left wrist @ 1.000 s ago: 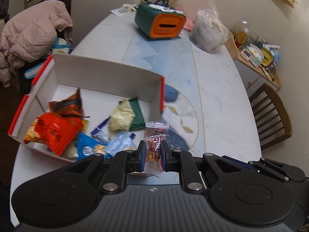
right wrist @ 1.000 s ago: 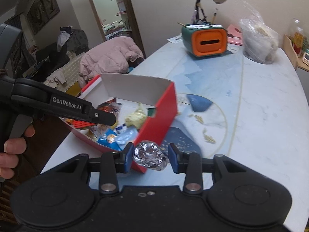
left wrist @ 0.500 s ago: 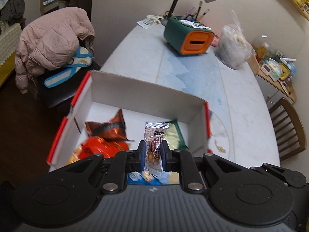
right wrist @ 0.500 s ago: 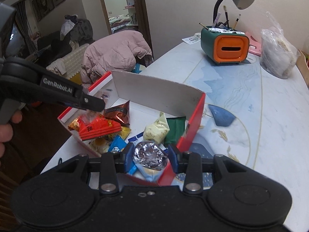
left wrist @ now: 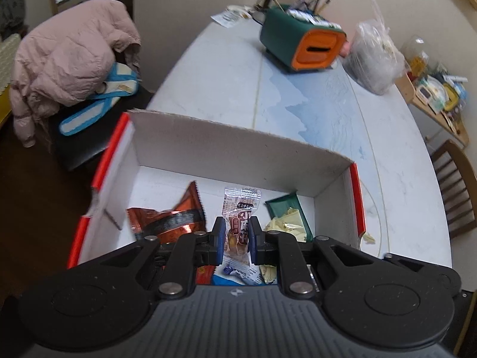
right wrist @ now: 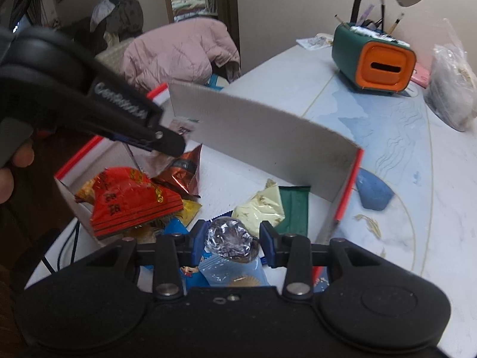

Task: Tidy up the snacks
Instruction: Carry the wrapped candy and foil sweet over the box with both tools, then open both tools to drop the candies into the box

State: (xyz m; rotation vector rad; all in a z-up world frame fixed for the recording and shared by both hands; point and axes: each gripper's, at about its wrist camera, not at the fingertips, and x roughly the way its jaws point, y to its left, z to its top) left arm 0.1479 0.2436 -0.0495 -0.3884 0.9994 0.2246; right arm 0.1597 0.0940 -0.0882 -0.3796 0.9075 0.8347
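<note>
Our left gripper pinching a clear-wrapped candy above the red cardboard box of snacks, our right gripper clamped on a foil-wrapped treat over the box's near edge

A pink puffer jacket lies heaped at upper left. At upper right, a green-and-orange desk organizer (brushes in it) stands beside a clear plastic bag; a wooden chair shows at right.
</note>
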